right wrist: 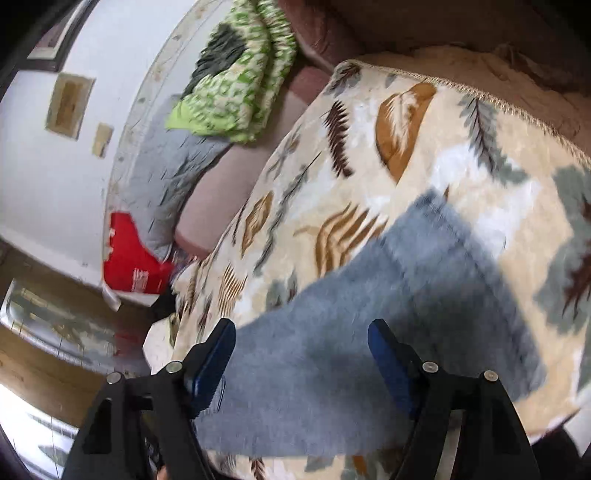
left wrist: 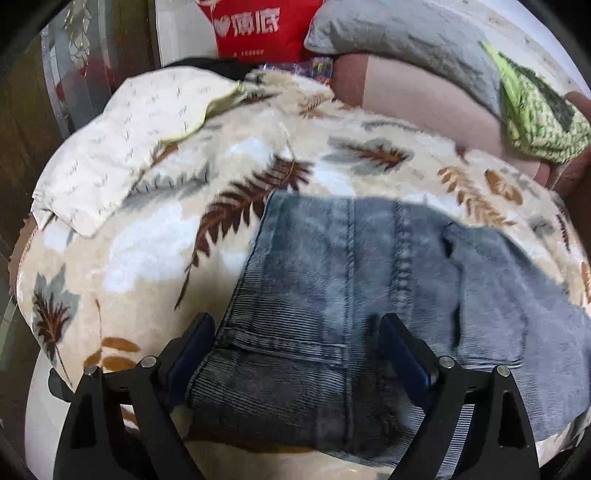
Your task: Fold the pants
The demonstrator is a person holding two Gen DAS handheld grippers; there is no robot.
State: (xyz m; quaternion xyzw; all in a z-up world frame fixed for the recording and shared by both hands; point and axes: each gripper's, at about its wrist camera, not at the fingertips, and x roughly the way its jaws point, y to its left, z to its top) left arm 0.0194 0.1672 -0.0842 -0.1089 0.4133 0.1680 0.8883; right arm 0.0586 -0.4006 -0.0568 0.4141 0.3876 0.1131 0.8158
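Grey-blue corduroy pants (left wrist: 343, 295) spread flat on a leaf-print fleece blanket (left wrist: 155, 236), already doubled over in part, with a pocket seam and a long stitched side seam showing in the left wrist view and a blurred, paler stretch of leg (right wrist: 369, 332) running off across the blanket in the right wrist view. Probably soft and limp but with some weight: ribbed cloth of fair thickness, likely to drape and sag where lifted, unlikely to slip from rubber pads, not fragile at all. Best taken at a firm edge, judging by the layout: the folded side seam near the pocket, or the hem end of the leg, both layers pinched together so the fold stays aligned. Left gripper (left wrist: 295, 354) released, jaws spread wide to either side of the cloth, nothing pinched between them. Right gripper (right wrist: 301, 354) likewise released, jaws apart over the leg, no fabric caught. Fleece underneath plush and likely to drag on the corduroy, so lifting rather than sliding seems wiser. Around: a cream pillow (left wrist: 122, 147) lying near the pants' far left corner, a grey pillow (left wrist: 402, 40) and a green patterned cloth (left wrist: 539, 118) well apart at the back, a red bag (left wrist: 262, 26) against the wall. Nothing resting on the pants; the cream pillow the only thing near the fold path.
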